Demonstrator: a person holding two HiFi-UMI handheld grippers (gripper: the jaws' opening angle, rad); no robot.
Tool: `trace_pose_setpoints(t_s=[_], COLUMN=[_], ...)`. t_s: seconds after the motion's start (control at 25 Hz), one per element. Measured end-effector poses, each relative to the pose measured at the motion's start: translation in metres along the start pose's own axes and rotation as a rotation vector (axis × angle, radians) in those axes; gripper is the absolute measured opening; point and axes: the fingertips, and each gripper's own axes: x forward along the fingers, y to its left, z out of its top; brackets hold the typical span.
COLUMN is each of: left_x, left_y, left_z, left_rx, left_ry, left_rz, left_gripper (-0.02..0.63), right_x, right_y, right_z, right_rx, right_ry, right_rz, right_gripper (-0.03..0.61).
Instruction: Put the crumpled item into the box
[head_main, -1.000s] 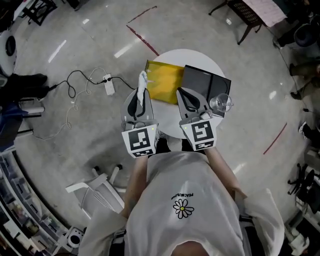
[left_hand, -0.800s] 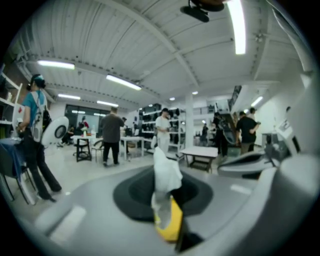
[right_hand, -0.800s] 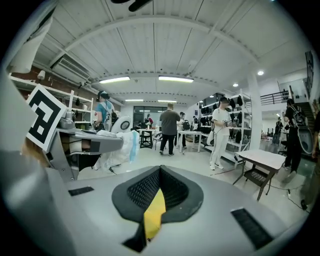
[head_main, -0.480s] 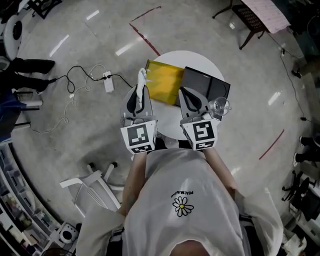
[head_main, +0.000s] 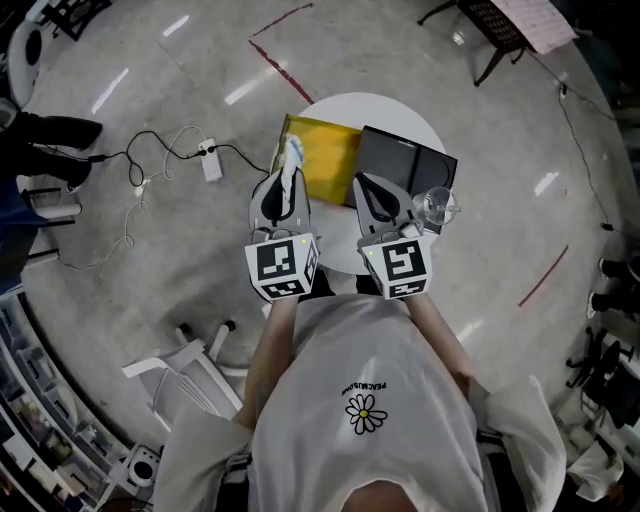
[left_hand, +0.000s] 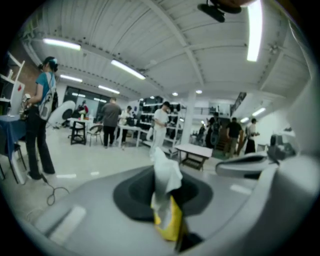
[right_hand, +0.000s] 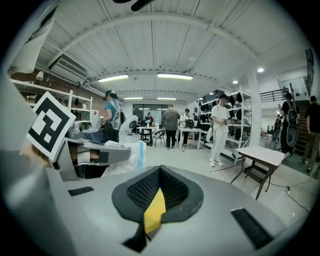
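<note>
Since 1 second ago the left tool (head_main: 287, 178), clamped on the wad (head_main: 291, 158), has brought it over the near corner of the yellow box (head_main: 330, 160). Carrying looks nearly done. On the tabletop (head_main: 372, 110), the box looks empty, the black case (head_main: 405, 170) unclear, the glass (head_main: 435, 207) empty. Next: centre, lower, release. The right tool (head_main: 366, 185) is closed, empty.

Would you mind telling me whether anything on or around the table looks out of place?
One corner of the yellow bag overhangs the far left edge of the round white table, and the glass stands close to its right edge; both look precarious.
</note>
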Motion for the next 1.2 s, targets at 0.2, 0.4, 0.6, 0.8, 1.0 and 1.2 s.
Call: trace_pose_setpoints(t_s=[0.2,0.4,0.6,0.8,1.0,1.2], left_x=[0.028,0.061,0.089,0.108,0.123,0.132], left_y=[-0.008,-0.013,-0.013,-0.01,-0.018,-0.02], left_z=[-0.016,-0.045,-0.066,-0.087,-0.117,-0.136], left_rx=[0.052,0.225,0.184,0.237,0.569,0.72], left_ry=[0.063,0.158,0.2,0.263,0.347,0.388], left_rz=[-0.033,-0.068,-0.121,-0.107,-0.15,-0.191], left_gripper=[0.058,0.06,0.06,0.06,0.061,0.064], right_x=[-0.003,-0.009,-0.016,-0.021,-0.024,-0.028], right_y=[-0.008,-0.017,-0.026,-0.032,-0.037,-0.039], right_z=[-0.008,-0.017,-0.031,-0.044,-0.053,-0.058], right_rx=[0.007,0.017,0.039,0.054,0.067,0.078], right_ry=[0.021,0.048,0.079,0.112,0.132,0.145], right_rz=[-0.025,-0.055,-0.087,-0.112,-0.127,-0.136], right_gripper=[0.0,-0.002,0.0,0.0,0.0,0.0])
